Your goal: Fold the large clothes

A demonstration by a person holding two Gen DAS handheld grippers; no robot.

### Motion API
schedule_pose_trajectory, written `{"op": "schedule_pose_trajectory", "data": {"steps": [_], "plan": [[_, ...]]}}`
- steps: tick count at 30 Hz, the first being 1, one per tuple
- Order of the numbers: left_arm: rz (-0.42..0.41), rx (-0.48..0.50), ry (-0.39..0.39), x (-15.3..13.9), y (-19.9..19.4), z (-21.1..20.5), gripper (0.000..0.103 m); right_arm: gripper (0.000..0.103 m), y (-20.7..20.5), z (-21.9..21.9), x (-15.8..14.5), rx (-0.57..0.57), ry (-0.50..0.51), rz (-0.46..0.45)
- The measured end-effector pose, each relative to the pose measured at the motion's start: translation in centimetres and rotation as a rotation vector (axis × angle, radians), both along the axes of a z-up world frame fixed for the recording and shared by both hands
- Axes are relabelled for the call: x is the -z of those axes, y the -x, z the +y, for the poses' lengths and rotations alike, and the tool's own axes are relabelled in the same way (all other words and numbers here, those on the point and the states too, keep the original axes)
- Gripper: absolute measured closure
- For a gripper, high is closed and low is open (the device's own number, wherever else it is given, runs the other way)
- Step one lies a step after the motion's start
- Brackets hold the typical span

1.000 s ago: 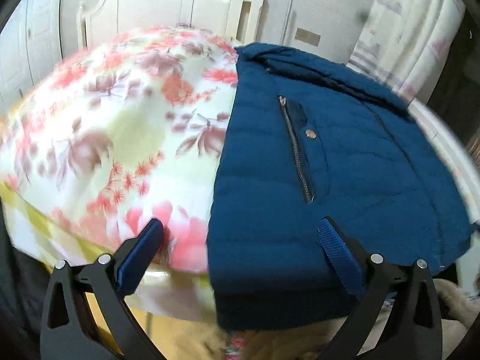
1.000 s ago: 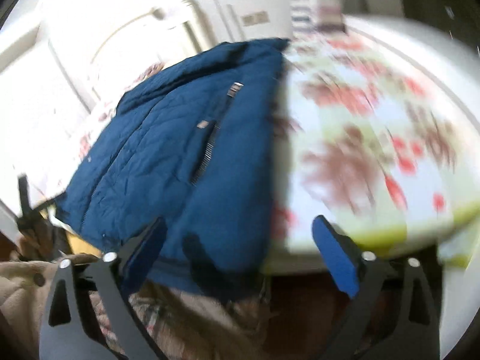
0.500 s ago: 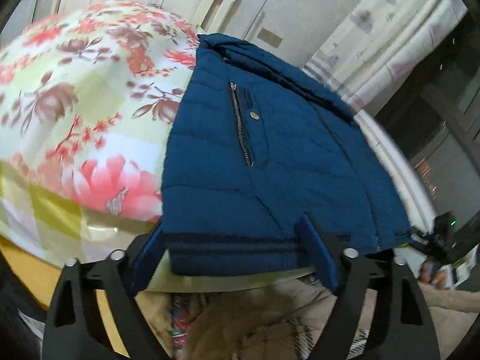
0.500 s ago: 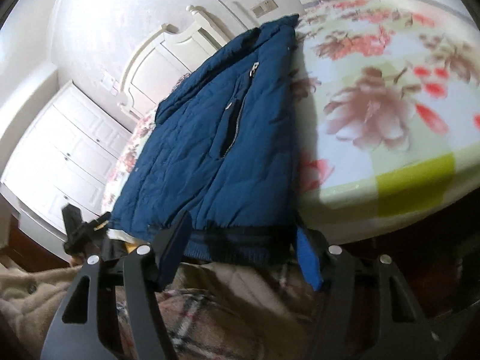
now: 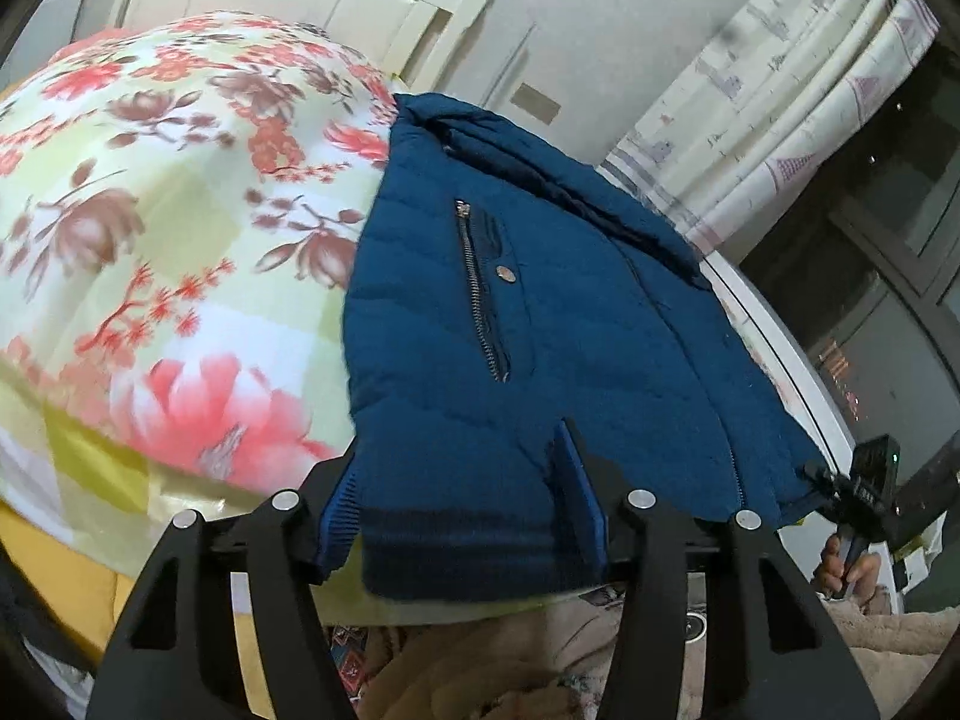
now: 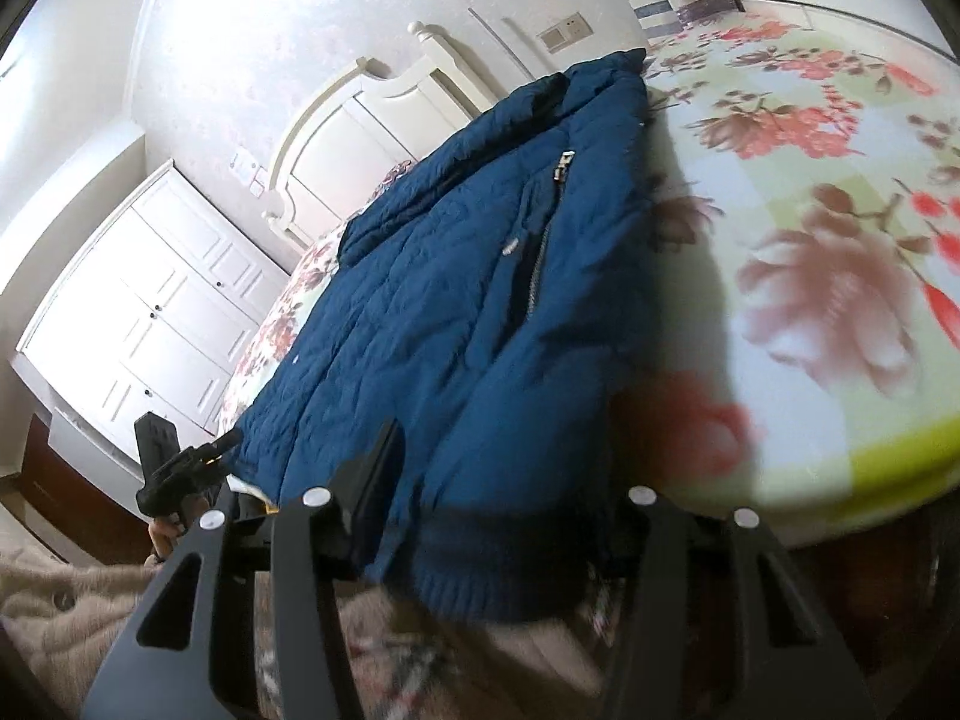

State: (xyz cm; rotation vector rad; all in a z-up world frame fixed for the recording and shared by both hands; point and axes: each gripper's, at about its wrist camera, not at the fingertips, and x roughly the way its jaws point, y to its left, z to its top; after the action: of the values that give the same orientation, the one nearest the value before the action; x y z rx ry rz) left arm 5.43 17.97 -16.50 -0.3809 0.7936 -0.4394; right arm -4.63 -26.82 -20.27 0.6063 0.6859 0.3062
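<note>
A blue quilted jacket (image 5: 540,324) is lying flat on the floral bedspread (image 5: 180,228), its ribbed hem (image 5: 468,546) hanging just over the near edge of the bed and its collar pointing toward the white headboard (image 6: 360,120). A zipped chest pocket (image 5: 480,294) with a metal snap beside it is facing up.

The left gripper (image 5: 462,510) is sitting at the hem's left corner; its jaws have just been closing and are standing narrow, with the ribbed band between the blue pads, which are pressing into the fabric on both sides. The right gripper (image 6: 498,498) is sitting at the hem's opposite corner; its jaws have likewise just been closing, narrow around the dark ribbed band, with the left finger pushing a crease into the quilting.

Beyond the jacket's far side a patterned curtain (image 5: 780,90) is hanging next to a dark window. Left of the headboard, white cabinet doors (image 6: 150,312) are standing against the wall. A beige fleece sleeve (image 6: 54,606) is showing below the hem.
</note>
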Motion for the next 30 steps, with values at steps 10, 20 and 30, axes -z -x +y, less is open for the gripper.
{"op": "schedule_pose_trajectory", "data": {"steps": [10, 20, 30], "plan": [[0.03, 0.062, 0.033, 0.1, -1.7, -0.9, 0.085, 0.087, -0.8, 0.6, 0.1, 0.026, 0.059, 0.035], [-0.184, 0.159, 0.426, -6.4, 8.9, 4.5, 0.089, 0.089, 9.7, 2.8, -6.7, -0.161, 0.113, -0.13], [-0.1, 0.118, 0.529, -11.1, -3.6, 3.0, 0.087, 0.088, -0.2, 1.2, -15.0, -0.093, 0.063, -0.213]]}}
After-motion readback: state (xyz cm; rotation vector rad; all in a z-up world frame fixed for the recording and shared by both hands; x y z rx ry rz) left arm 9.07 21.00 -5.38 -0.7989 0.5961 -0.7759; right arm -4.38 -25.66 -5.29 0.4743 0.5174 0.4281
